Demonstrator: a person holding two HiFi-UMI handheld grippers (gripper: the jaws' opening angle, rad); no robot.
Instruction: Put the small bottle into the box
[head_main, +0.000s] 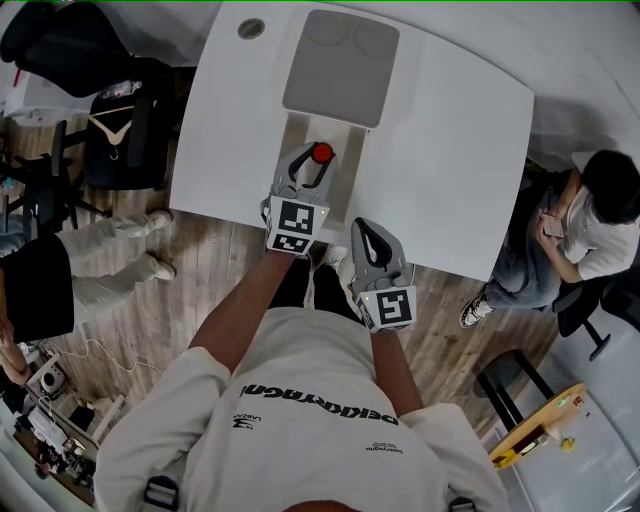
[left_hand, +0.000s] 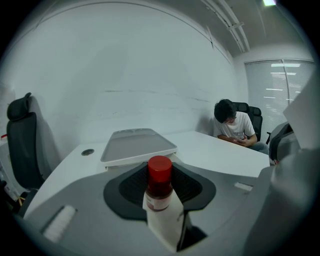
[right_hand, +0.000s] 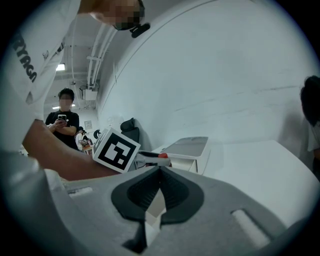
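Ribbed black pads (left_hand: 129, 189) of the left gripper (head_main: 312, 162) press on the small bottle (left_hand: 160, 186), which we see standing upright between them. It has a round, glossy red cap over a dark body with a pale label. Around the pads, the jaws are smooth grey plastic, broad and rounded. In the head view the red cap sits at this gripper's tip, over the pale near part of the box (head_main: 298, 130). That part lies just in front of the flat grey lid (head_main: 340, 65), a matte rounded square. The box walls look white and smooth. Our right gripper (right_hand: 160, 172) has its ribbed pads brought together at the tips, with nothing between them. It hangs at the near edge of the white table (head_main: 450, 150), to the right of the left gripper.
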